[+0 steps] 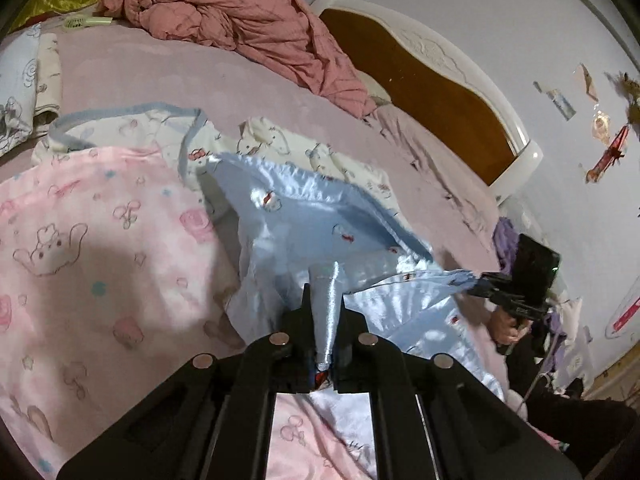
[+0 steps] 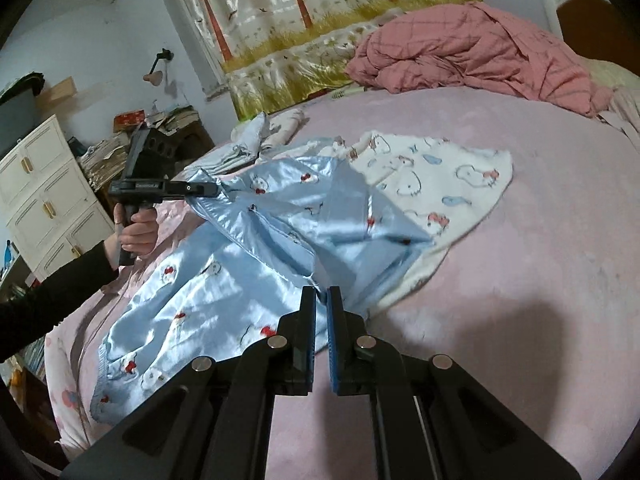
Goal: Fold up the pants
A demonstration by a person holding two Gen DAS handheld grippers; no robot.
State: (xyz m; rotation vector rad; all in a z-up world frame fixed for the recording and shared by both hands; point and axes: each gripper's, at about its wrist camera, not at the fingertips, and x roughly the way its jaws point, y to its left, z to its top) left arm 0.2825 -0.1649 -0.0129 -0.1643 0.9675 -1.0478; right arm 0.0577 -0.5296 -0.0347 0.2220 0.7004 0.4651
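1. While both hands hold their tools over the bed (image 2: 520, 240), the left tongs (image 1: 325, 312) are clamped tight on a bunched fold of the shiny blue pants (image 1: 312, 232); the fabric stands up between the jaws and runs back through them.
2. Seen from the right wrist, the left tongs (image 2: 214, 190) pinch an edge of the pants (image 2: 280, 240) and hold it raised off the bed, with a hand (image 2: 138, 232) in a dark sleeve gripping the handle.
3. The right tongs (image 2: 321, 300) are closed to a thin slit at the near edge of the pants; cloth meets the fingertips, and the left wrist view shows the right tongs (image 1: 478, 282) pinching a stretched corner.
4. The pants hang slack between the two grips, partly lifted, the rest draped over the pink bed sheet.
5. Under and beside them lies a white printed garment (image 2: 440, 184), and a pink printed blanket (image 1: 100, 240) lies to the left in the left wrist view.
6. A crumpled pink quilt (image 2: 472, 48) sits far back on the bed, well apart from the pants.
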